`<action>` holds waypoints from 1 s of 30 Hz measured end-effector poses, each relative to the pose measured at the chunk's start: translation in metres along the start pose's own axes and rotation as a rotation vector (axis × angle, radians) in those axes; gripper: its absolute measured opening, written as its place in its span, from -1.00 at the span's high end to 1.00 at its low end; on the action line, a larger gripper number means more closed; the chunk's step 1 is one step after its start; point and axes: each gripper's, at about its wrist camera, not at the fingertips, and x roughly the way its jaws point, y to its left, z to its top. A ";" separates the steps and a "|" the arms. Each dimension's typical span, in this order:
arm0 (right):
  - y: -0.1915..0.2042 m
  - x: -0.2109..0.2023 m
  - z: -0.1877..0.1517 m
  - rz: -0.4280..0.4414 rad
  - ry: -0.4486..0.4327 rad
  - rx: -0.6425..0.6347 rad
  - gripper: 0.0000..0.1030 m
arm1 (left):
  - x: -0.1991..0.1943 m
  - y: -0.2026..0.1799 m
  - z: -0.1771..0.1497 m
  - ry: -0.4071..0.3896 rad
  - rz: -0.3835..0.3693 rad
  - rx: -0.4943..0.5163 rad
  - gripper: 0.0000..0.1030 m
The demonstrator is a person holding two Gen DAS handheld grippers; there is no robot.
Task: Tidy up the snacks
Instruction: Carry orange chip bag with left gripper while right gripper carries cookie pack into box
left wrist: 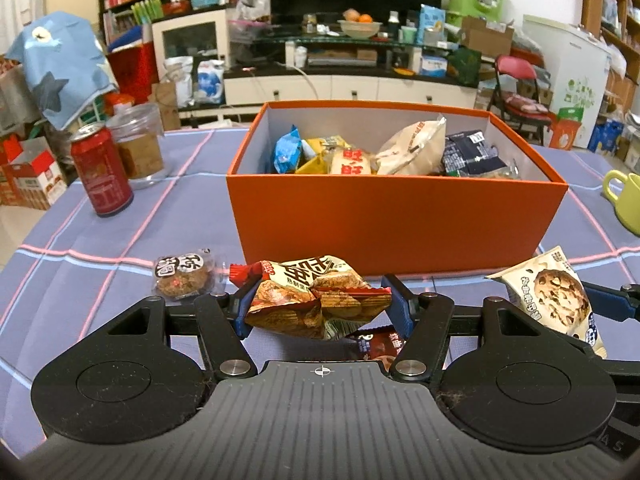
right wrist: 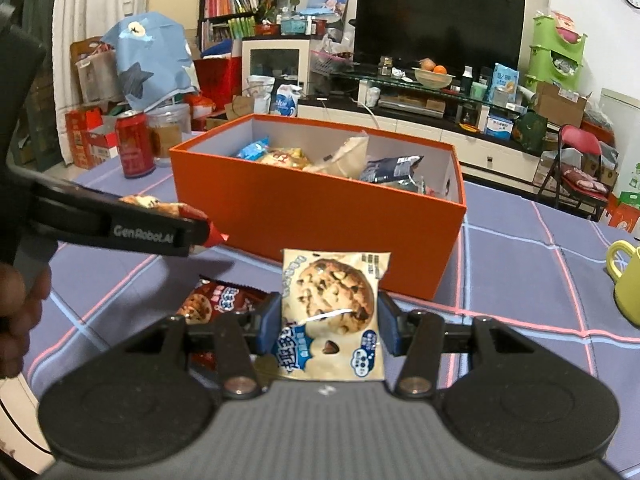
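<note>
Grippers are both loaded. I am clamping my left gripper point(left wrist: 322, 308) on a crumpled red-and-brown snack packet point(left wrist: 316, 300), blue pads point(left wrist: 245, 312) pressing it from both sides, lifted clear of the counter point(left wrist: 120, 220). I am clamping my right gripper point(right wrist: 326, 326) on a cream cookie packet point(right wrist: 330, 312), which is standing upright between the pads.

Just ahead of both is sitting the orange box point(left wrist: 392, 220), open at the top. It is already holding several packets: a blue one, a yellow one, a pale bag, a dark navy bag.

Remaining on the counter, as far as I am seeing: a small round clear-wrapped pastry point(left wrist: 184, 278) to the left of my left gripper, and a dark red cookie packet point(right wrist: 216, 304) lying under and between the grippers.

Judgement: task is well past halfway; two packets in transit, two still to collect.

Off to the sides are standing a red can point(left wrist: 102, 170), a clear jar point(left wrist: 138, 144) and a green mug point(left wrist: 624, 200), untouched.
</note>
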 end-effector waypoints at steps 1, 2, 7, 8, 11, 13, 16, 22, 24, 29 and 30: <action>0.000 0.000 0.001 0.001 0.001 -0.001 -0.03 | 0.000 0.000 0.000 0.000 0.000 -0.001 0.29; 0.000 0.001 0.001 0.001 0.002 0.000 -0.03 | 0.000 0.000 0.000 0.001 0.001 -0.002 0.29; -0.001 0.001 0.001 0.002 0.005 0.003 -0.03 | 0.001 0.000 0.000 0.001 0.005 0.002 0.29; -0.001 0.001 0.001 0.003 0.005 0.003 -0.03 | 0.001 0.000 0.000 0.002 0.005 0.001 0.29; 0.000 0.002 0.001 0.005 0.007 0.000 -0.03 | 0.002 0.001 0.000 0.003 0.007 0.002 0.29; -0.001 0.002 0.001 0.005 0.008 0.001 -0.03 | 0.002 0.002 0.000 0.002 0.008 0.004 0.29; -0.001 0.002 0.001 0.005 0.008 0.001 -0.03 | 0.002 0.002 -0.001 0.003 0.009 0.008 0.29; -0.001 0.002 0.002 0.008 0.009 -0.001 -0.03 | 0.001 0.001 -0.001 0.002 0.008 0.011 0.29; -0.001 0.001 0.002 0.009 0.007 -0.001 -0.03 | -0.001 0.001 -0.001 -0.002 0.009 0.014 0.29; 0.003 -0.001 0.004 0.013 0.001 -0.002 -0.03 | -0.006 0.000 0.000 -0.007 0.010 0.016 0.29; 0.003 -0.002 0.004 0.016 0.001 -0.004 -0.03 | -0.008 0.000 0.000 -0.008 0.007 0.018 0.29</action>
